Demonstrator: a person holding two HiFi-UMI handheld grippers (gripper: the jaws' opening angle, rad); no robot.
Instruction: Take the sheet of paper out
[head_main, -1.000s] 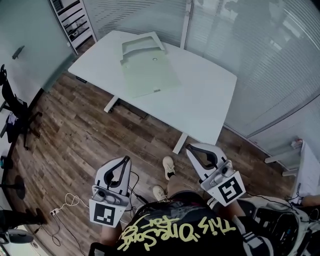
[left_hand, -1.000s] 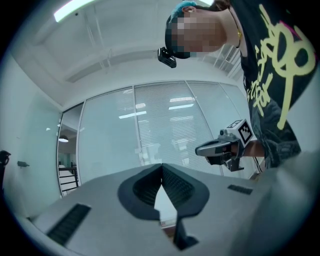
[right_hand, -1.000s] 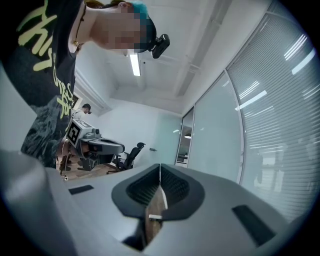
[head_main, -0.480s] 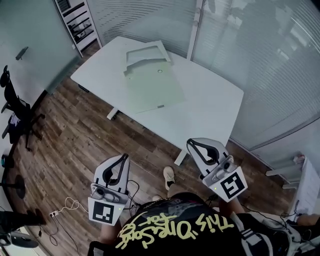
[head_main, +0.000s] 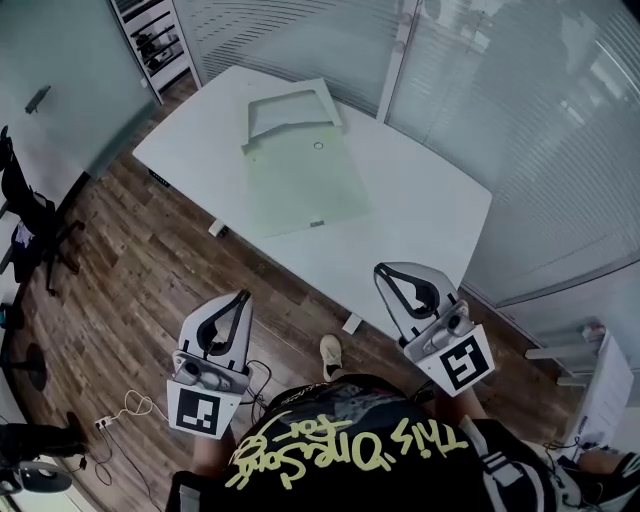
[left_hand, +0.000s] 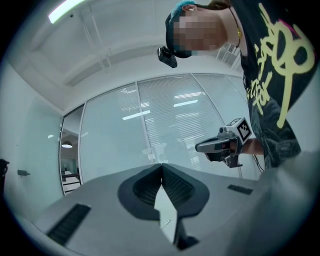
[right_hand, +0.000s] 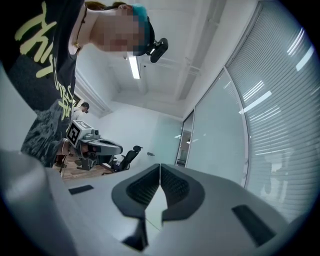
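A pale green document pouch (head_main: 303, 183) lies flat on the white table (head_main: 420, 230) in the head view, its lighter flap (head_main: 288, 104) folded open at the far end. No separate sheet of paper can be made out in it. My left gripper (head_main: 243, 297) hangs over the wooden floor, short of the table's near edge, jaws shut and empty (left_hand: 161, 165). My right gripper (head_main: 383, 271) reaches just over the table's near edge, also shut with nothing in it (right_hand: 160, 165). Both are well short of the pouch.
Glass walls with blinds (head_main: 520, 120) run behind and to the right of the table. A shelf unit (head_main: 150, 40) stands at the back left and an office chair (head_main: 25, 215) at the left. A power strip with cables (head_main: 118, 415) lies on the floor.
Both grippers have moved forward toward the table, still shut. The table and pouch now sit nearer in the head view, and the right gripper's tip has reached the table's edge.
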